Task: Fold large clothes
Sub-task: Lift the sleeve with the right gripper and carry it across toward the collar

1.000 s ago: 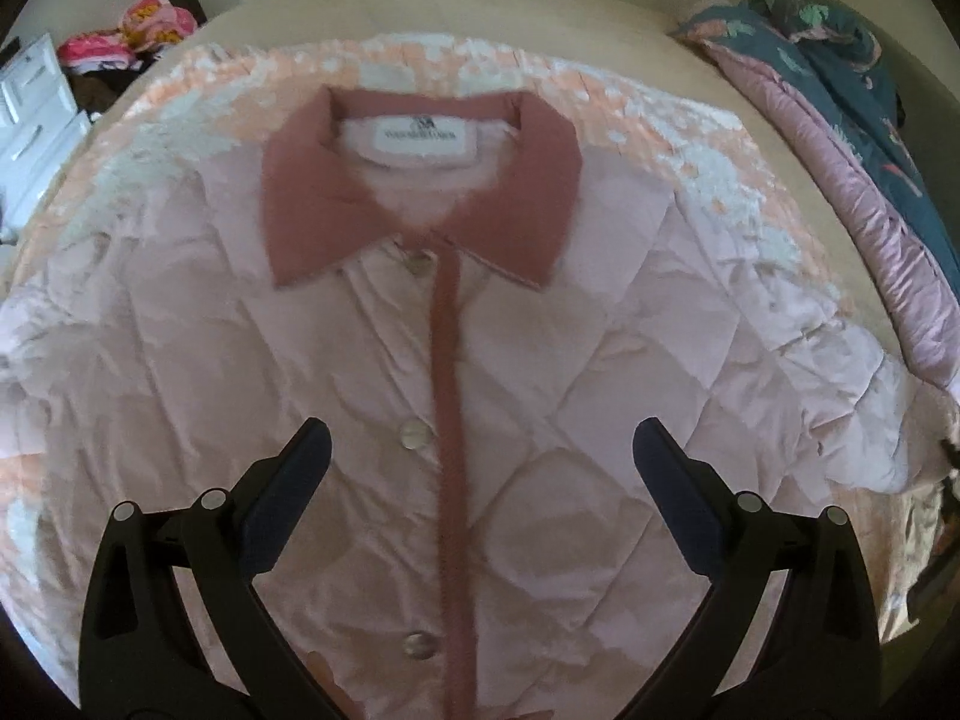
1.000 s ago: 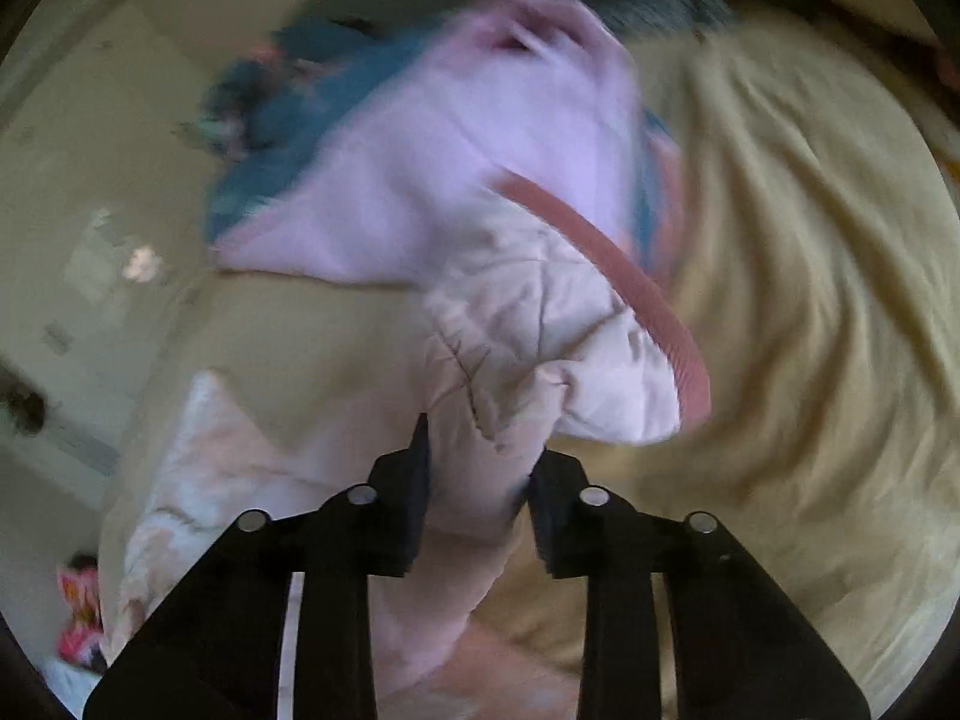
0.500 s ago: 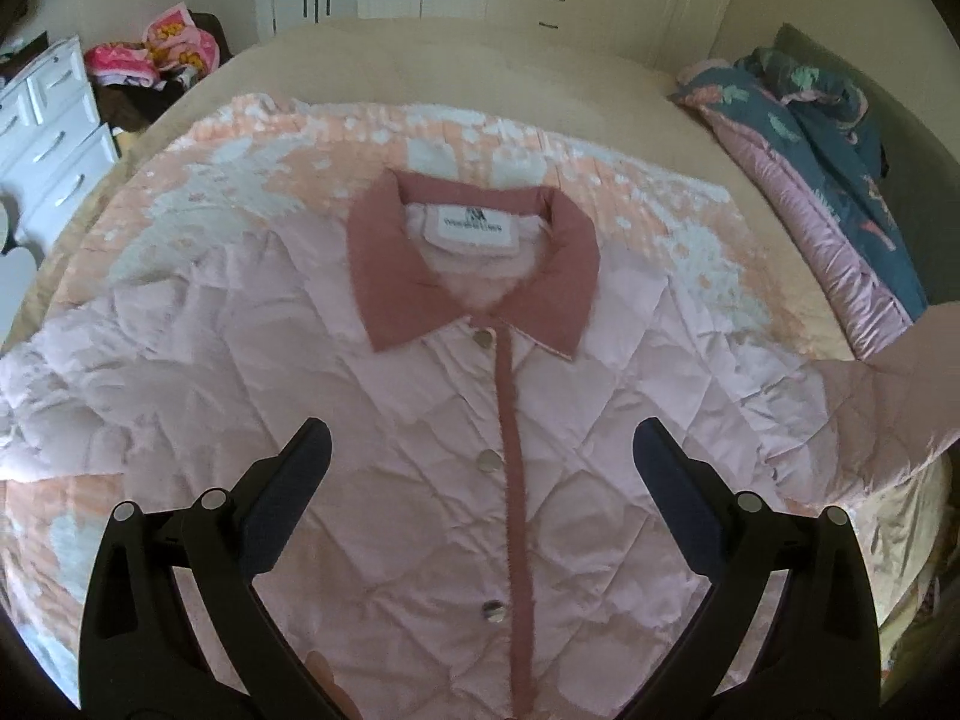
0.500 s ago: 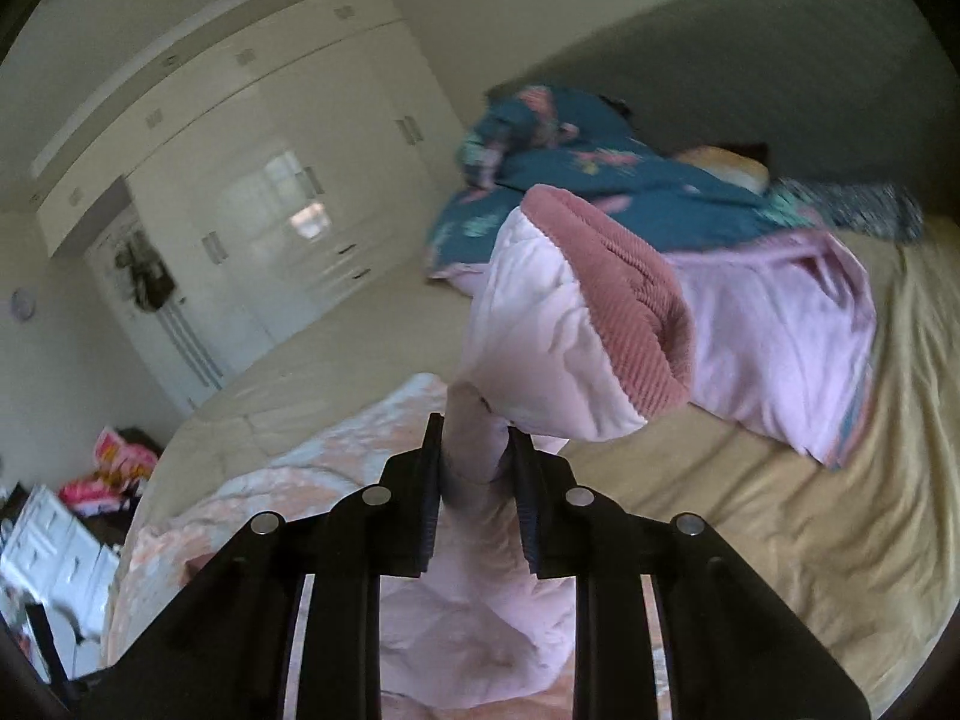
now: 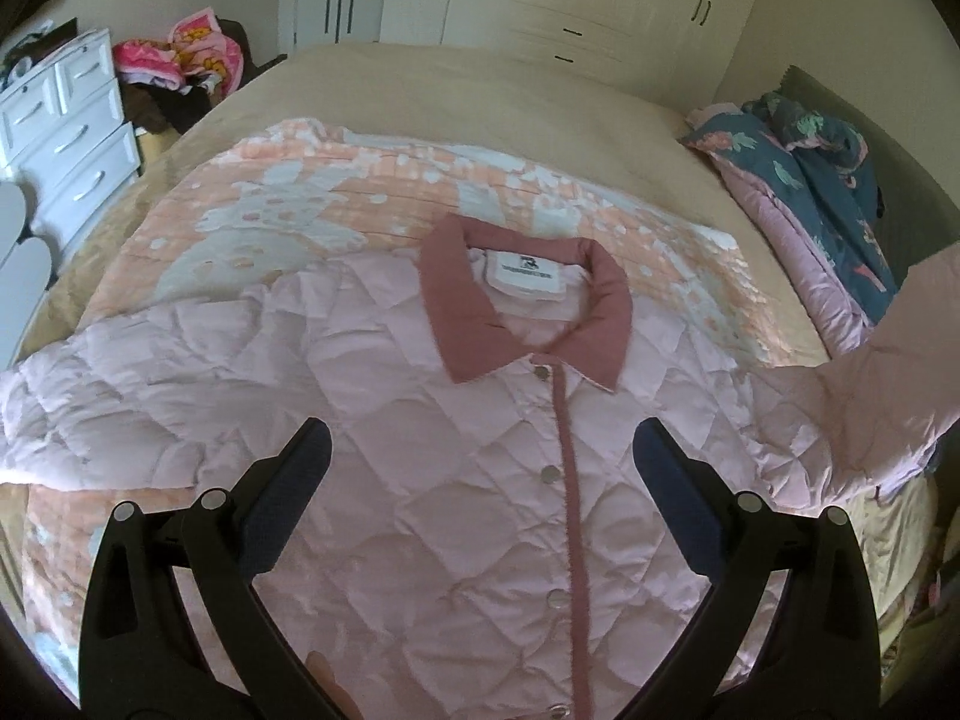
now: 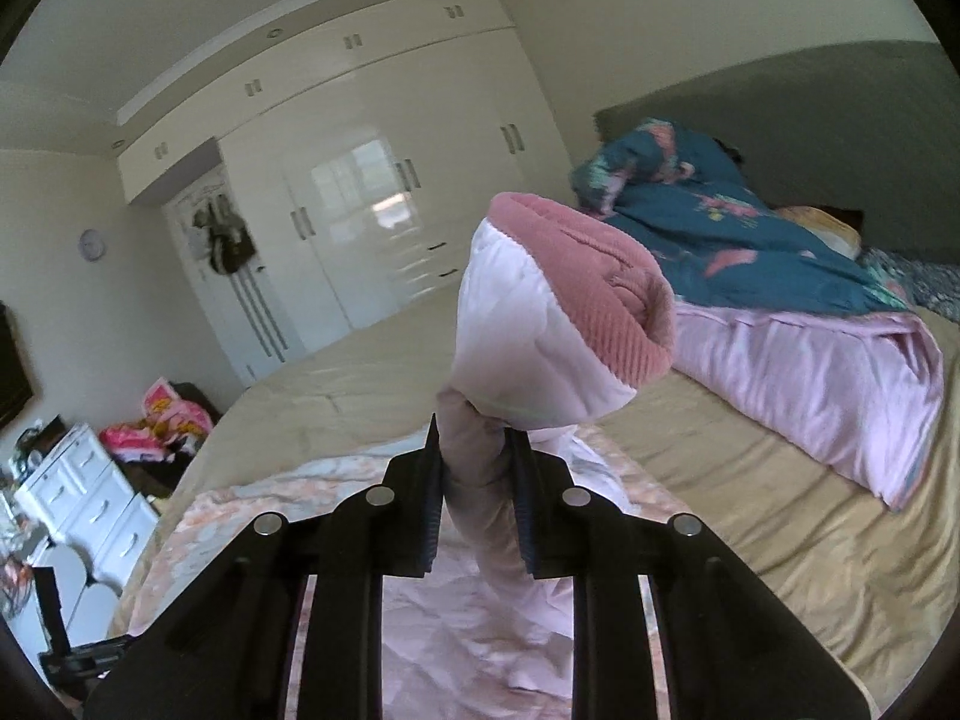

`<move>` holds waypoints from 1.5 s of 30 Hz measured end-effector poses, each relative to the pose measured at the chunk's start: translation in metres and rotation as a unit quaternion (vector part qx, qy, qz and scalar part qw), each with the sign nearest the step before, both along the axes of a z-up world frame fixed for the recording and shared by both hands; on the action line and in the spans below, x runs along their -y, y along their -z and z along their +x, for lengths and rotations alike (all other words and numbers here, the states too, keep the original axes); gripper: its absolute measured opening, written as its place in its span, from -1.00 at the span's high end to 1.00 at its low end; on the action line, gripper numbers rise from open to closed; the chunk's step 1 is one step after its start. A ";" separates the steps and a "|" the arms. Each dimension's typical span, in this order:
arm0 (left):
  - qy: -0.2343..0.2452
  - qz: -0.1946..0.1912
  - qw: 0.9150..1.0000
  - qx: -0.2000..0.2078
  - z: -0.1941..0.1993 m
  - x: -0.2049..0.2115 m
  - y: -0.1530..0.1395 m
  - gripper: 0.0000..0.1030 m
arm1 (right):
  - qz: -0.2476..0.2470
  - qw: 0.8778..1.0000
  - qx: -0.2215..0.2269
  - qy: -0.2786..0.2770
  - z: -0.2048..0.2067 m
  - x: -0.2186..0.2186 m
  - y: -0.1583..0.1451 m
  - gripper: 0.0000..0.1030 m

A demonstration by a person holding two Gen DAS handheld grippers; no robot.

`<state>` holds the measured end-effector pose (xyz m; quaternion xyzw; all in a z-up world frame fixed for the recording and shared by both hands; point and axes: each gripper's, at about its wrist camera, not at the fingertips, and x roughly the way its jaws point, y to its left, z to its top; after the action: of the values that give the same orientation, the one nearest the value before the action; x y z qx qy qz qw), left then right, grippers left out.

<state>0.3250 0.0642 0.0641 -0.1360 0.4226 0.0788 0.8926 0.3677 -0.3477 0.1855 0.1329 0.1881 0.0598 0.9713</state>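
Observation:
A pale pink quilted jacket point(image 5: 420, 468) with a dusty-red collar point(image 5: 462, 324) and button placket lies front up on a peach patterned blanket point(image 5: 288, 204) on the bed. My left gripper point(image 5: 480, 456) is open and empty, hovering above the jacket's chest. My right gripper point(image 6: 474, 462) is shut on the jacket's right sleeve point(image 6: 480, 480), held up off the bed; the ribbed red cuff point(image 6: 600, 282) stands above the fingers. In the left wrist view the raised sleeve point(image 5: 900, 372) runs up to the right edge.
A blue floral and pink duvet point(image 5: 828, 192) is heaped on the bed's right side. A white drawer chest point(image 5: 66, 132) and a pile of bright clothes point(image 5: 180, 60) stand at the left. White wardrobes point(image 6: 372, 192) line the far wall. The tan sheet point(image 6: 750, 510) shows beyond the blanket.
My right gripper has lifted the sleeve from the bed and turned toward the wardrobes. My left gripper has risen and pulled back, so the collar looks farther away.

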 end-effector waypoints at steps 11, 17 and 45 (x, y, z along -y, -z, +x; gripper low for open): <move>-0.019 -0.027 0.999 0.006 -0.015 -0.042 -0.002 -0.83 | -0.010 0.998 0.013 -0.062 -0.003 -0.081 -0.019 0.64; -0.024 -0.047 0.999 0.010 -0.022 -0.061 -0.002 -0.83 | -0.008 0.995 0.016 -0.094 -0.005 -0.121 -0.022 0.64; -0.060 -0.141 0.988 0.016 -0.046 -0.130 0.032 -0.83 | 0.020 0.978 -0.037 -0.205 -0.001 -0.273 0.061 0.64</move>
<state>0.2788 0.1942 0.0321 -0.2870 0.4061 0.0694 0.8648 0.3666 -0.0745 0.1245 0.1128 0.2462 0.2563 0.9279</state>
